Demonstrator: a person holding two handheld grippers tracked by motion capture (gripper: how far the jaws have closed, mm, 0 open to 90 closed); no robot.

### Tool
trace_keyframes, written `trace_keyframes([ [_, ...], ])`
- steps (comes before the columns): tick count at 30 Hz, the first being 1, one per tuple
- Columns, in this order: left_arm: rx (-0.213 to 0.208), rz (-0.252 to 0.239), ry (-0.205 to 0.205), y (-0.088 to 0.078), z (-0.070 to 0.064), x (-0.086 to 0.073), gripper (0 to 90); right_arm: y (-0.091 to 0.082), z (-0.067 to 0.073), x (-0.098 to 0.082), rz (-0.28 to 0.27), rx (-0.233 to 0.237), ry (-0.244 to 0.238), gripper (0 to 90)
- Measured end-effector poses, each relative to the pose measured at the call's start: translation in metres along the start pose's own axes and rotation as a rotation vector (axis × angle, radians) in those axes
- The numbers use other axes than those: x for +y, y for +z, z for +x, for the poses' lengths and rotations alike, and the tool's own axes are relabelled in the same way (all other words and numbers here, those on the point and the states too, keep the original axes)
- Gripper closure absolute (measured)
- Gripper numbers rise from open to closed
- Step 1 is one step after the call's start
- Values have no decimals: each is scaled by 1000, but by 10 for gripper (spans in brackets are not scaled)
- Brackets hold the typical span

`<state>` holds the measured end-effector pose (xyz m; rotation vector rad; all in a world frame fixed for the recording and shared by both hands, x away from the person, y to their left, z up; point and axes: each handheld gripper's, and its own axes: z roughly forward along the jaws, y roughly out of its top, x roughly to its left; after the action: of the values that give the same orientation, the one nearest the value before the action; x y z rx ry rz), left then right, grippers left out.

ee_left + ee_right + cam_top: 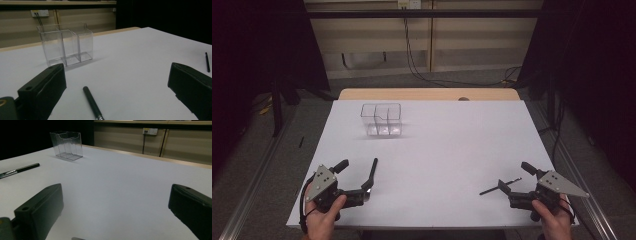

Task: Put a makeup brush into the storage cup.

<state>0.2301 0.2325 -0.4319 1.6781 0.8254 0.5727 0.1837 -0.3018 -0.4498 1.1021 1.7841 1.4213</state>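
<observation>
Both grippers sit at the near edge of the white table [437, 150], nothing held. Left gripper [362, 186] at about 7 o'clock of the table, its fingers [42, 88] spread wide, nothing between the pads. Right gripper [507, 192] at about 5 o'clock, fingers [40, 207] equally wide and empty.

Things in play: a dark pen [372, 173] lies flat just ahead of the left gripper, pointing toward 12 o'clock. A second, thinner pen [500, 186] lies flat by the right gripper, slanted toward 2 o'clock. A clear acrylic organizer [382, 120] with several compartments stands upright at about 11 o'clock, well apart from both pens; nothing visible in its compartments.

Judgement: start of the work, reach-and-grasp stage, no pen picked up yet. The likely aim is pens into the organizer. The next move calls for lowering one gripper over its pen, fingers straddling the barrel crosswise, closing, then tipping the pen upright for the narrow compartment.

View differences: the left gripper view shows the pen [92, 102] lying between its fingers, with a silver band near the bottom of the picture, and the organizer's [66, 45] inner dividers. The right gripper view has the left-side pen [18, 170] at 9 o'clock, and the organizer [67, 145] far off. The high view gives the overall layout.
</observation>
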Motion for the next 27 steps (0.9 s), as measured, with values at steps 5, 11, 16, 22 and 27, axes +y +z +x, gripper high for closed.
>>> trace_keyframes([
  [5,3,-5,-7,0,0,0,18,0,0,0,-5,3,8,0],
  [11,6,-3,-8,1,0,0,18,1,-1,-1,-2,0,13,0],
  [16,2,-5,-7,0,0,1,18,2,-2,-1,0,5,15,0],
  [22,4,-7,-1,0,0,3,18,2,-1,0,-3,10,13,0],
  [27,0,-12,-2,1,0,4,18,2,1,0,-1,20,4,0],
])
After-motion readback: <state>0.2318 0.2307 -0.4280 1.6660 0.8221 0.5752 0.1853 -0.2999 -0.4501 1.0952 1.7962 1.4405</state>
